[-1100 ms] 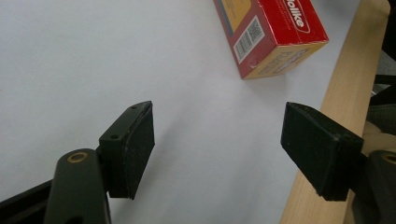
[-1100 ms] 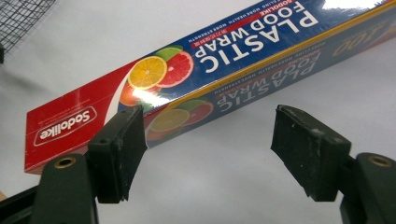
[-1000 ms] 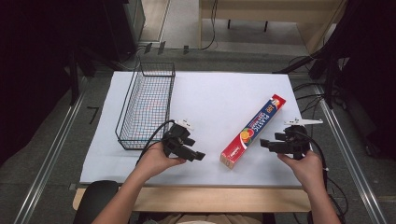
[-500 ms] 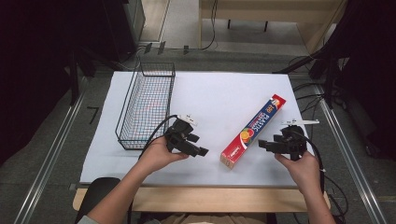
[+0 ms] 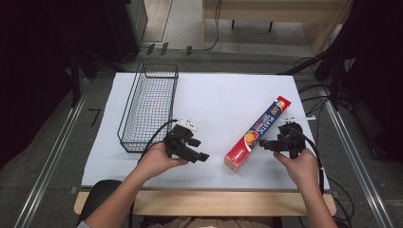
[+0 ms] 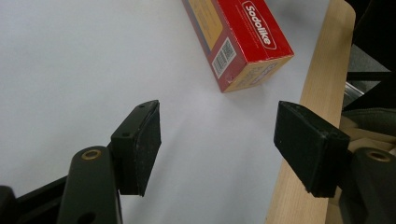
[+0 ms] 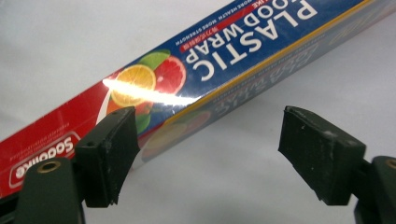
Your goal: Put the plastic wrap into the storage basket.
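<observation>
A long red and blue plastic food wrap box (image 5: 260,133) lies slantwise on the white table cover, right of centre. My left gripper (image 5: 201,150) is held left of the box's near red end (image 6: 243,42) and points at it. Its jaws have just been closing and still stand apart around bare table (image 6: 217,116). My right gripper (image 5: 263,144) is on the box's right side near its middle, and its jaws have just been opening. The box (image 7: 224,60) lies just beyond the left jaw, and nothing is pressed between the pads (image 7: 210,126).
A black wire basket (image 5: 159,65) stands on the left part of the white cover (image 5: 214,95). The table's wooden front edge (image 5: 199,202) (image 6: 317,93) runs close behind both hands. Cables trail on the floor at the right.
The right gripper has edged a little left toward the box, and its jaws look wider. The left gripper has stayed about in place with its jaws narrower. The box has not moved.
</observation>
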`<action>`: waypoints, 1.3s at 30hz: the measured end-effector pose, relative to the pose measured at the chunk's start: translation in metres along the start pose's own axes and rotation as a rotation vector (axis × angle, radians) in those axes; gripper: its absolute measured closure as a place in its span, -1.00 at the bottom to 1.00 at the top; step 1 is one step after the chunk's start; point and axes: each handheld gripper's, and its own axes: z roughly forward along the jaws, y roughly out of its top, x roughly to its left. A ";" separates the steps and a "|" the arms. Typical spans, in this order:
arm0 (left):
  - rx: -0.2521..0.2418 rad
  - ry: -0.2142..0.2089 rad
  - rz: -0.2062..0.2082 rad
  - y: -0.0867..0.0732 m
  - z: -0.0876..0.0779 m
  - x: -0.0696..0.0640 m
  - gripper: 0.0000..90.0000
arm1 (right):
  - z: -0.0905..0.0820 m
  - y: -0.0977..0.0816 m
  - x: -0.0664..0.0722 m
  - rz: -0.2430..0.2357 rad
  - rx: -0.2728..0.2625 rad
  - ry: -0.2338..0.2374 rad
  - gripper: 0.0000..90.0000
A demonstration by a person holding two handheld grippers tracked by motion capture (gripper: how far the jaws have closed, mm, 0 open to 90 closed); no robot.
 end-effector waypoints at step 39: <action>0.024 0.015 0.032 -0.001 0.005 0.000 -0.28 | 0.078 0.045 0.007 0.265 -0.001 -0.250 -1.00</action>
